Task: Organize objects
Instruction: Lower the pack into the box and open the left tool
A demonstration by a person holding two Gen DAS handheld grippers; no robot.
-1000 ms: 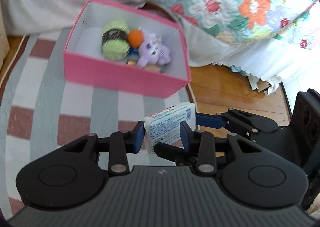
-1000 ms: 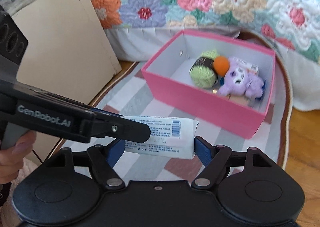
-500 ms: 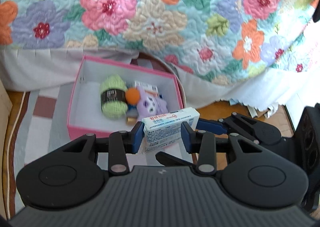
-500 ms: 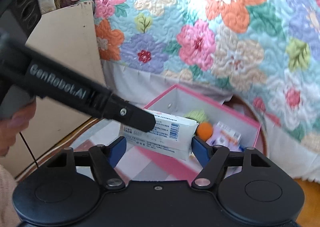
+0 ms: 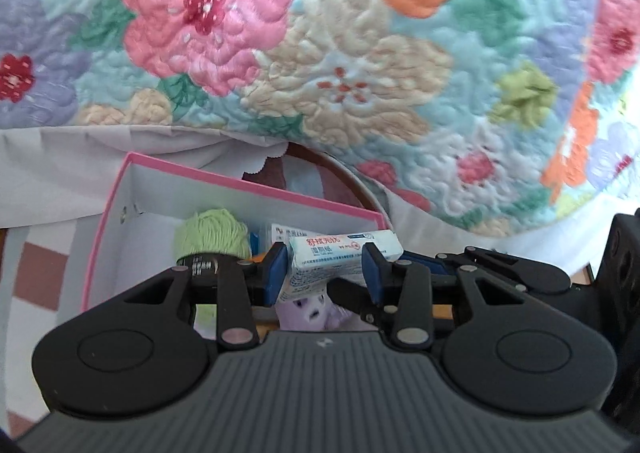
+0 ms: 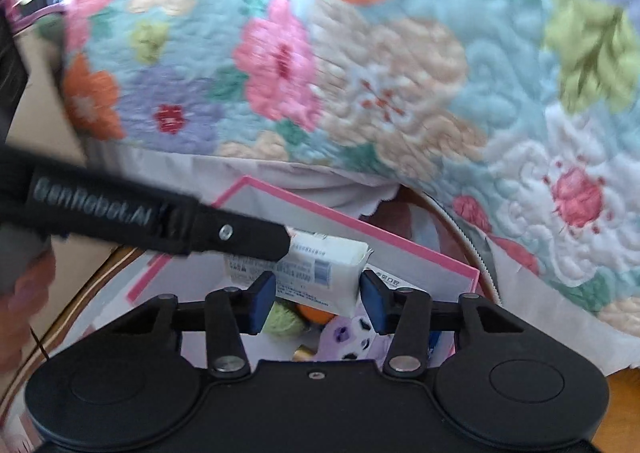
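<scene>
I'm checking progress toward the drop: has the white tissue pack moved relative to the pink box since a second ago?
Yes. The white tissue pack, shut in the left gripper, was short of the pink box; it's now over it.

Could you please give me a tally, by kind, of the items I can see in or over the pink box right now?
Tissue packs: 2, the held pack and a flat pack in the box
Yarn balls: 1, green yarn
Plush toys: 1, purple plush
Orange balls: 1, orange ball
Boxes: 1, pink box
Total: 6
</scene>
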